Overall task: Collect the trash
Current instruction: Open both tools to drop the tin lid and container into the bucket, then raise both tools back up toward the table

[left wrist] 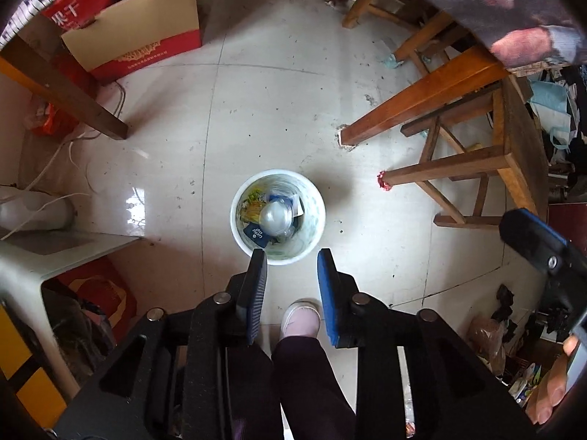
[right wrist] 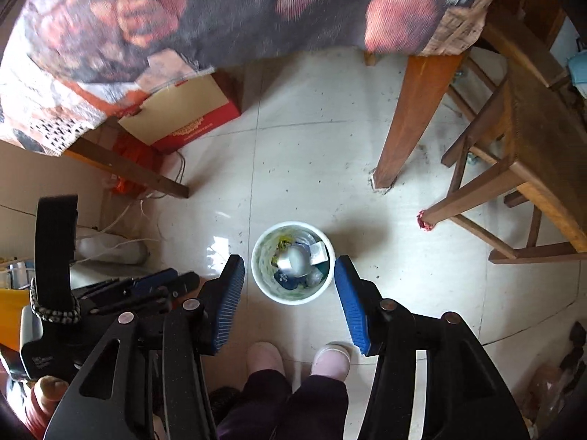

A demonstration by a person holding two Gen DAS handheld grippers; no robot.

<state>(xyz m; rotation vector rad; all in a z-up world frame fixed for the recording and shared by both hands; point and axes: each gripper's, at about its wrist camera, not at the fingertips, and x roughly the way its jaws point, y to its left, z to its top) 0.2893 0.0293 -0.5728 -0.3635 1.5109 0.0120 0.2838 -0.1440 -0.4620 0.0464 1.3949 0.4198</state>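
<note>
A white round trash bin (left wrist: 318, 203) stands on the tiled floor, seen from above in both wrist views (right wrist: 256, 256). Inside it lie a clear plastic cup (left wrist: 274, 217), a dark blue wrapper (left wrist: 255, 235), yellow scraps and a white box (right wrist: 318, 252). My left gripper (left wrist: 291, 258) hangs over the bin's near rim, open, with nothing between its blue pads. My right gripper (right wrist: 290, 267) hangs above the bin too, open wider and empty, its pads to either side of the bin in the picture. In the right wrist view the left gripper's body (right wrist: 55, 256) shows at the left edge.
A cloth-covered table (right wrist: 220, 11) on wooden legs (right wrist: 411, 121) stands beyond the bin, with wooden stools (left wrist: 477, 168) at the right. A red and tan carton (left wrist: 146, 29) and white cables (left wrist: 66, 168) lie at the left. The person's slippers (right wrist: 297, 361) stand just before the bin.
</note>
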